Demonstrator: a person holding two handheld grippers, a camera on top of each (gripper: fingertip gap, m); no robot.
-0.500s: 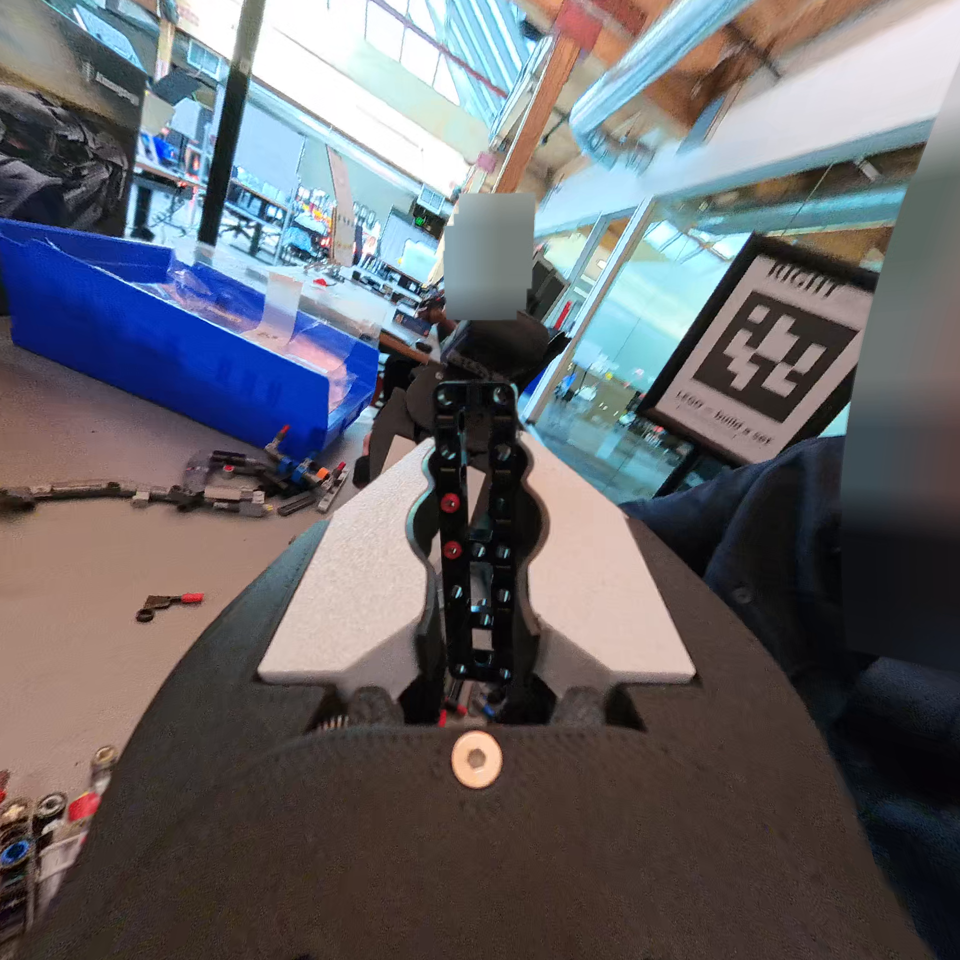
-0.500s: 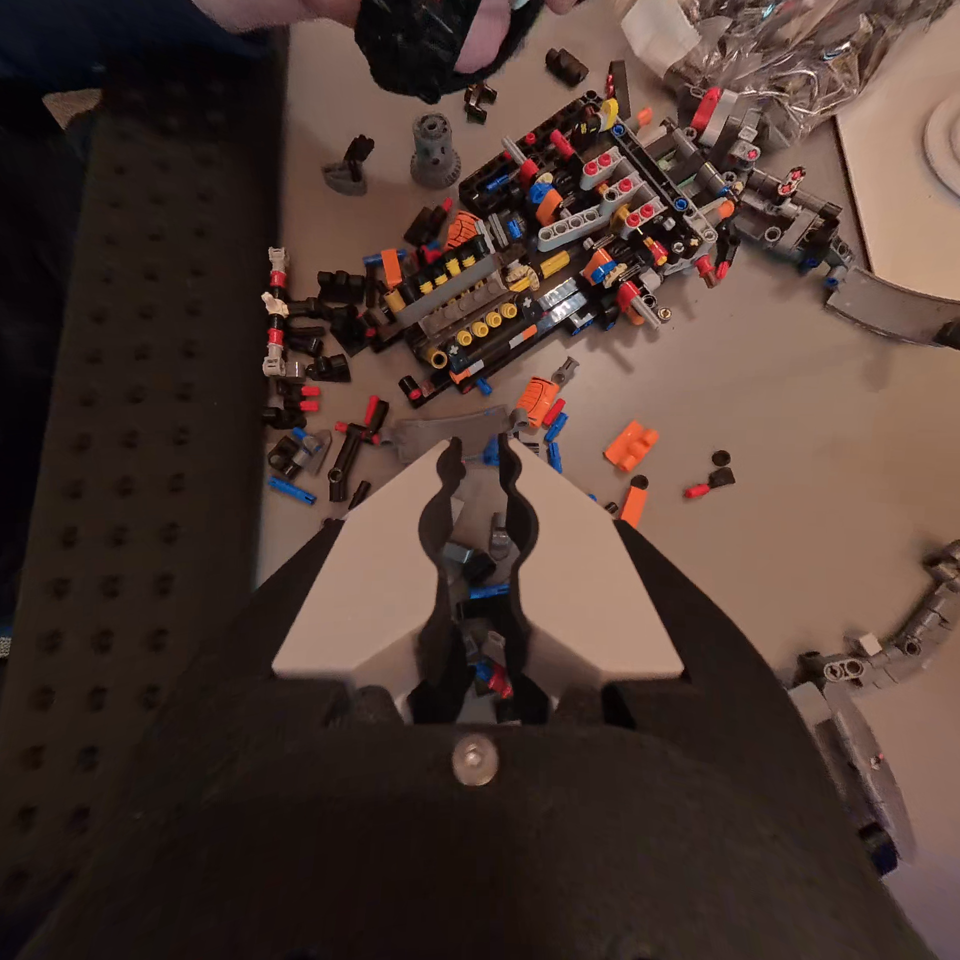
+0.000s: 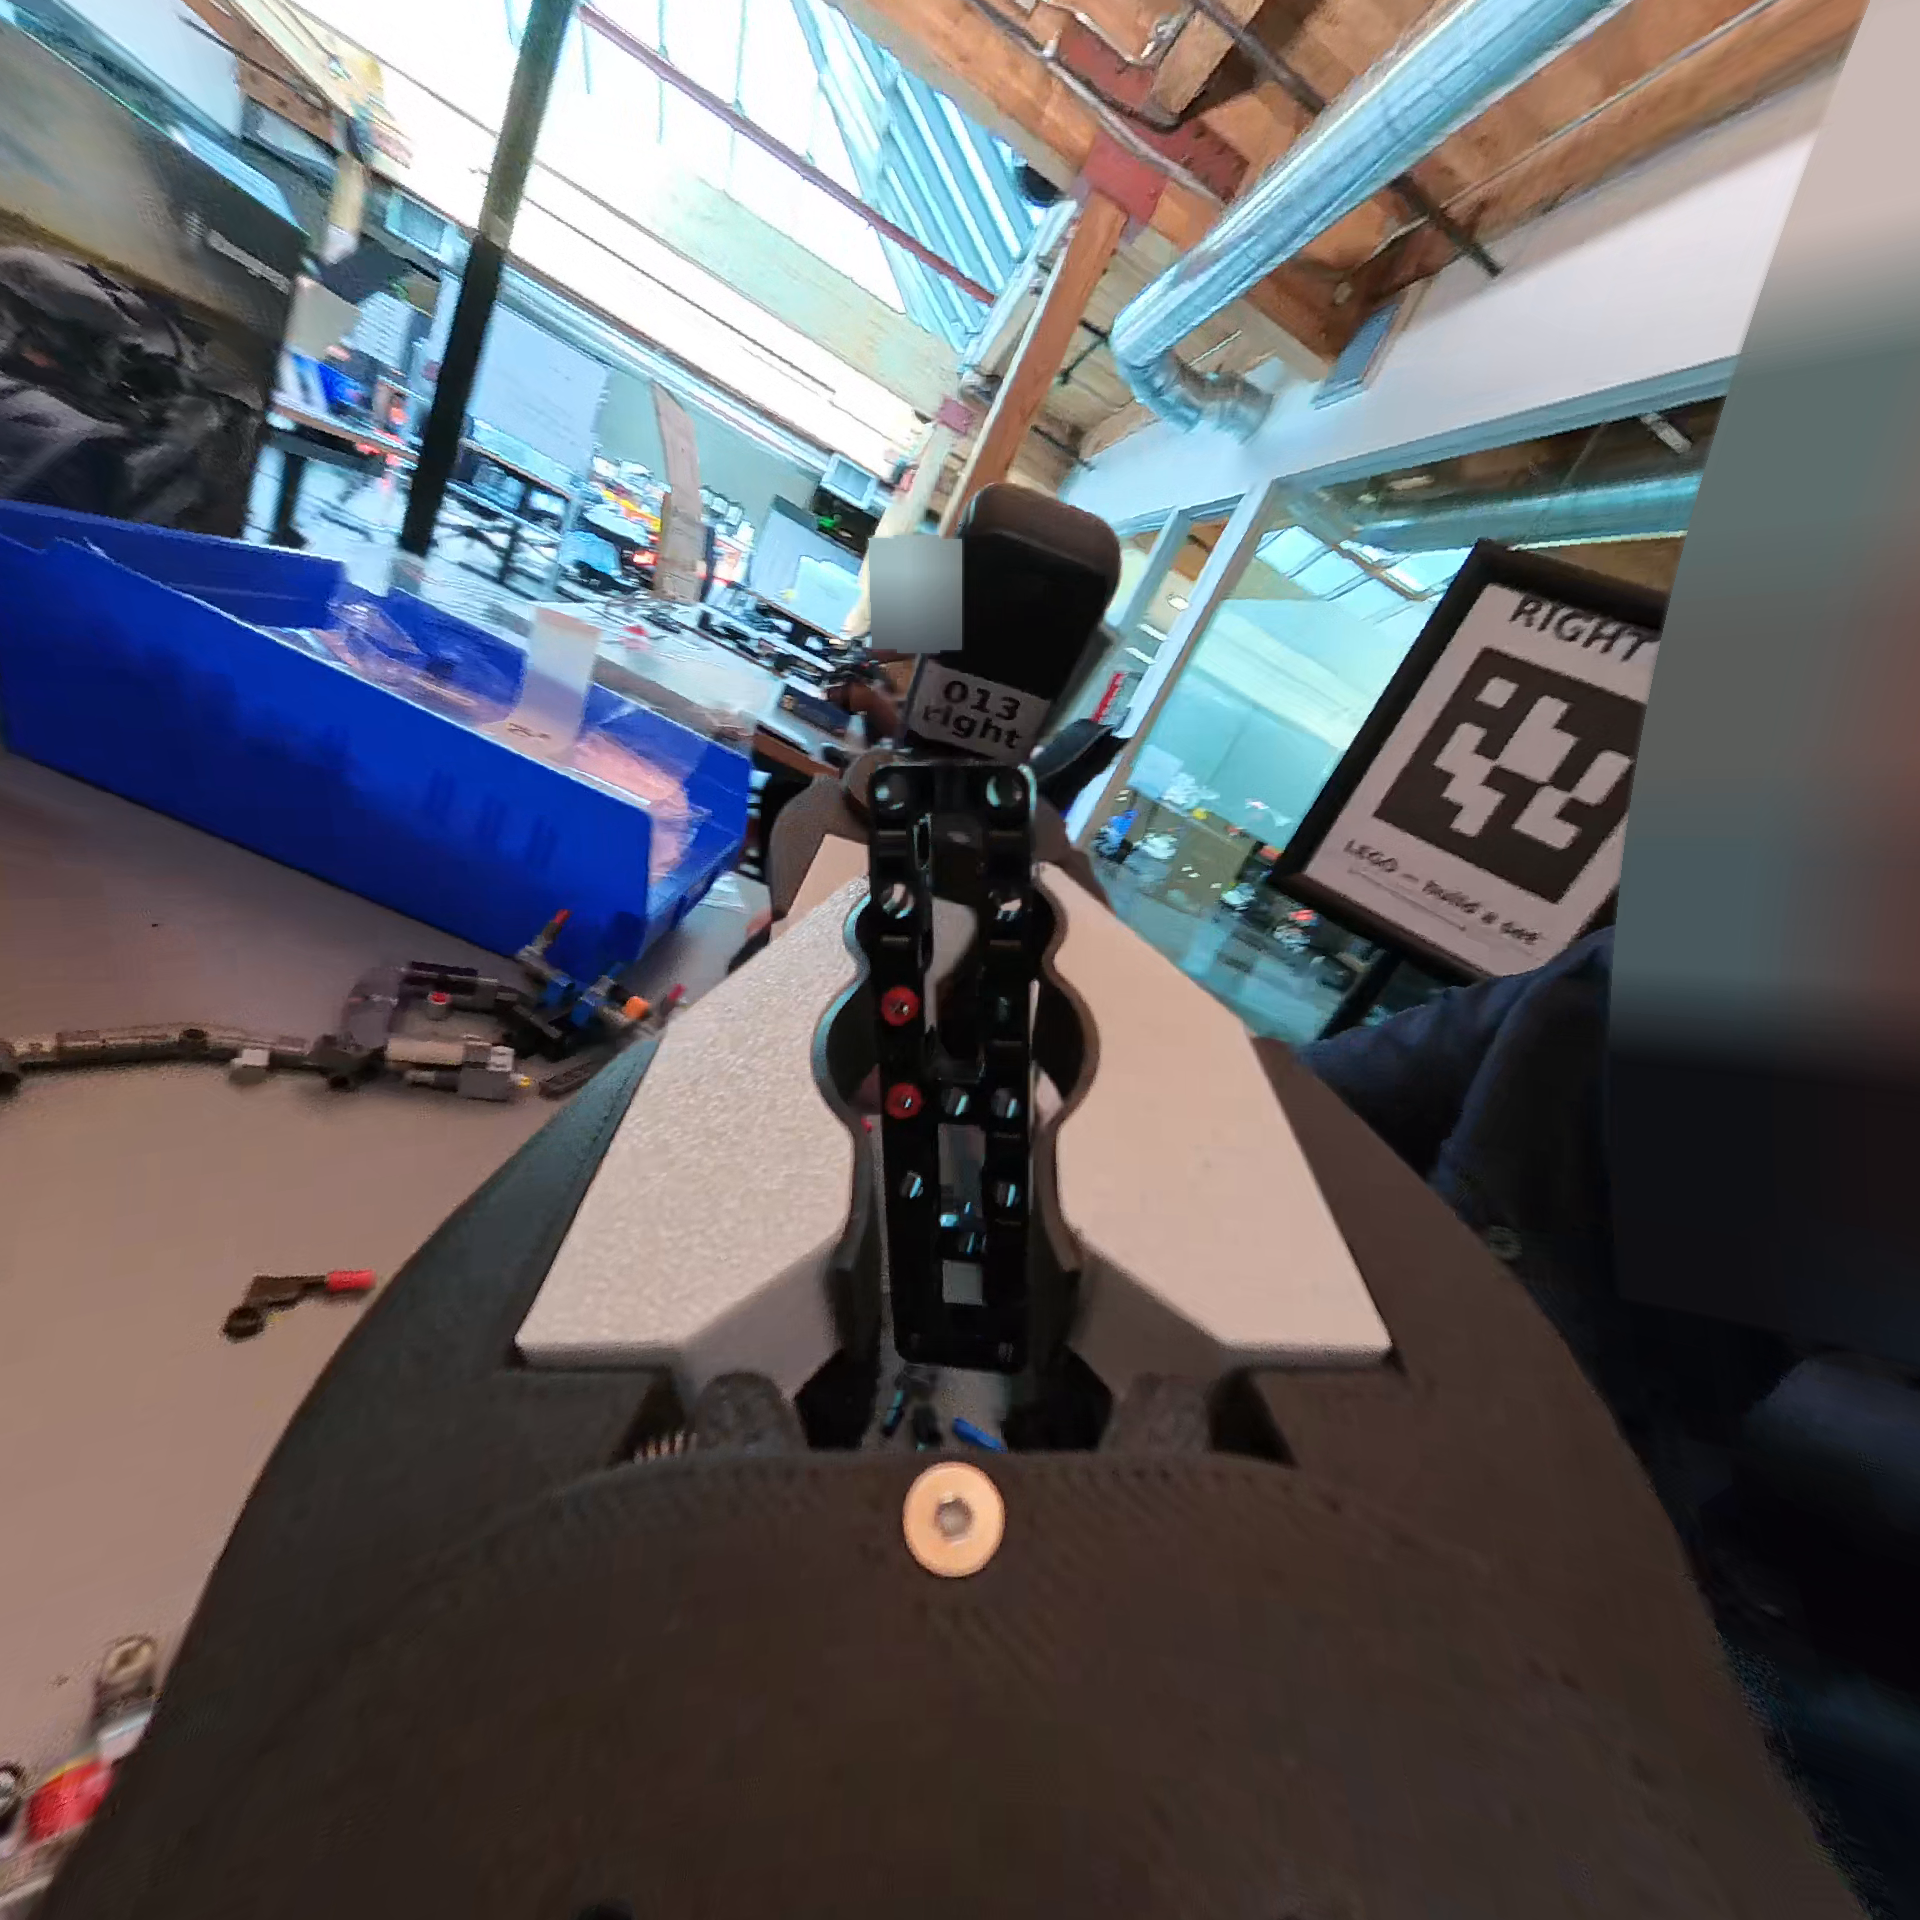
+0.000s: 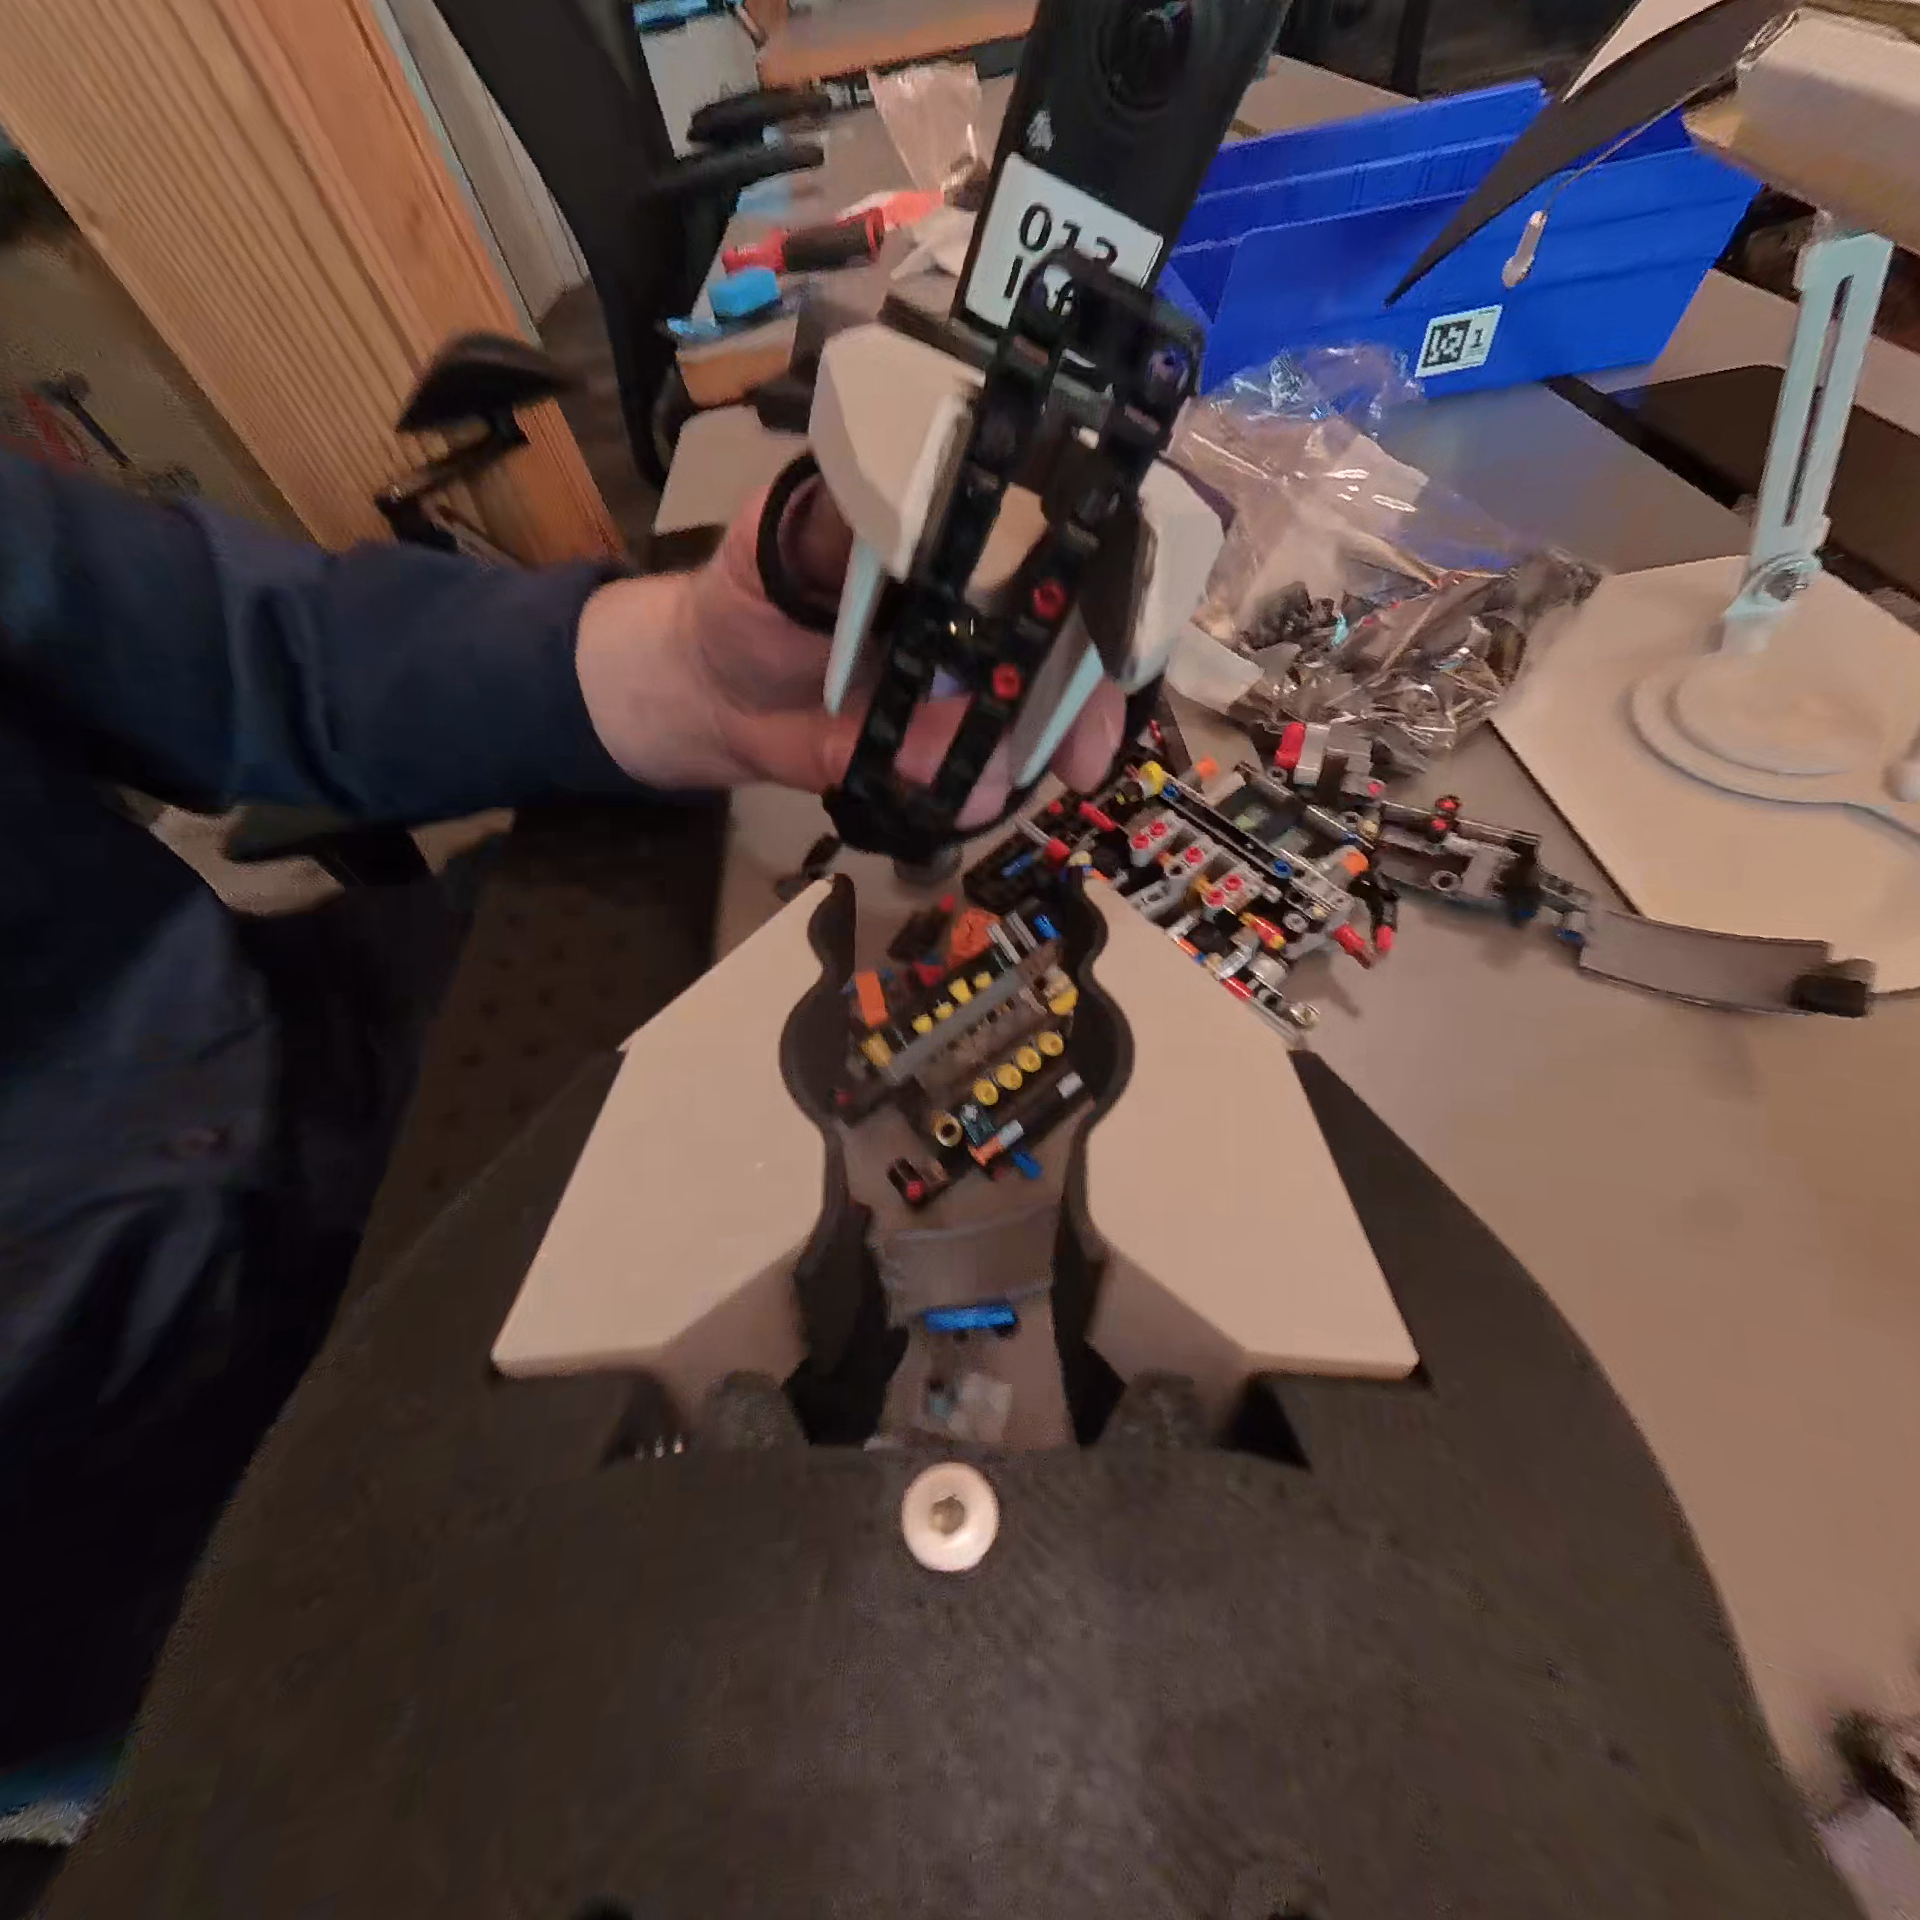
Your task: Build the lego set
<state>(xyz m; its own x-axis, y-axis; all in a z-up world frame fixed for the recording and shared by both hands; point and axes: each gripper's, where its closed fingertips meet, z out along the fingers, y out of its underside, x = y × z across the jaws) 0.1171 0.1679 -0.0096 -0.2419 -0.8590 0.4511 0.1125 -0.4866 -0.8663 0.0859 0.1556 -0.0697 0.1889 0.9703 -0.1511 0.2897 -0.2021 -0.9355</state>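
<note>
My left gripper point(image 3: 951, 914) is shut on a black lego frame point(image 3: 951, 1091) of long beams with red pins, held upright above the table. In the right wrist view the same frame point(image 4: 977, 582) sits in the left gripper point(image 4: 940, 732), which a hand point(image 4: 707, 665) holds. My right gripper point(image 4: 961, 904) is open and empty, just below and in front of the frame's lower end. The partly built lego model point(image 4: 1226, 883) lies on the table beyond it, and part of it shows between my right fingers. The right gripper's camera body point(image 3: 1029, 603) shows behind the frame.
A blue bin point(image 3: 312, 727) stands at the back left and also shows in the right wrist view point(image 4: 1455, 208). A plastic bag of parts point(image 4: 1351, 582), a white lamp base point(image 4: 1766, 707) and a curved grey piece point(image 4: 1714, 951) lie to the right. Loose grey assemblies point(image 3: 436, 1039) lie on the table. One gripper's finger ends stand about 6 cm off the other's.
My right gripper has tilted up from looking down at the table to face the left gripper, and its jaws have opened wider. The left gripper still holds the frame.
</note>
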